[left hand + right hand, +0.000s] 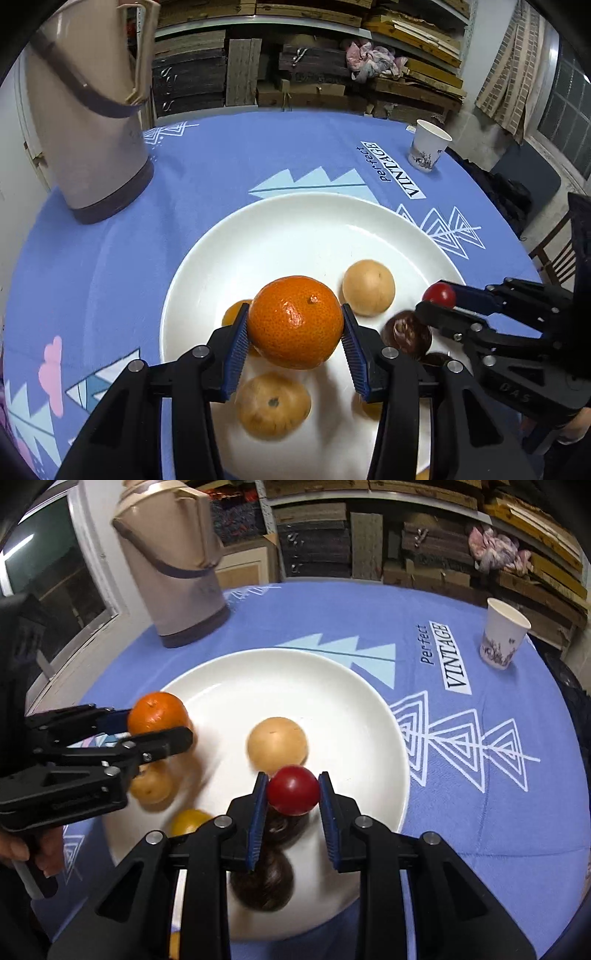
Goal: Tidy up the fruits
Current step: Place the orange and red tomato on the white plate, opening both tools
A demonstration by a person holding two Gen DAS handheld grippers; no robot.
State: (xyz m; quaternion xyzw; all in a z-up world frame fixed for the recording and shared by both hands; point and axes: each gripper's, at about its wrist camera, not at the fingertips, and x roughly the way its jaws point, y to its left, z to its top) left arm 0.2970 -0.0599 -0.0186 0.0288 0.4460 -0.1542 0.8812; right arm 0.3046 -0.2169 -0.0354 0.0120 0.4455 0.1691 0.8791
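A white plate (pixel 295 225) (pixel 351 701) lies on the blue tablecloth. My left gripper (pixel 293 325) (pixel 155 725) is shut on a bright orange mandarin (pixel 295 321) (pixel 159 712) and holds it above the plate's near side. My right gripper (pixel 293 794) (pixel 437 301) is shut on a small red round fruit (pixel 293 788) (pixel 439 293) above the plate's right part. On the plate lie a tan round fruit (pixel 368 287) (pixel 277 744), a yellowish-brown fruit (pixel 272 404) (pixel 151 782), dark brown fruits (pixel 405 334) (pixel 264 880) and a yellow fruit (pixel 188 821).
A beige thermos jug (pixel 92 122) (pixel 177 565) stands at the table's far left. A paper cup (pixel 428 146) (pixel 502 633) stands at the far right. Stacked wood and shelves fill the background. The table edge curves close on both sides.
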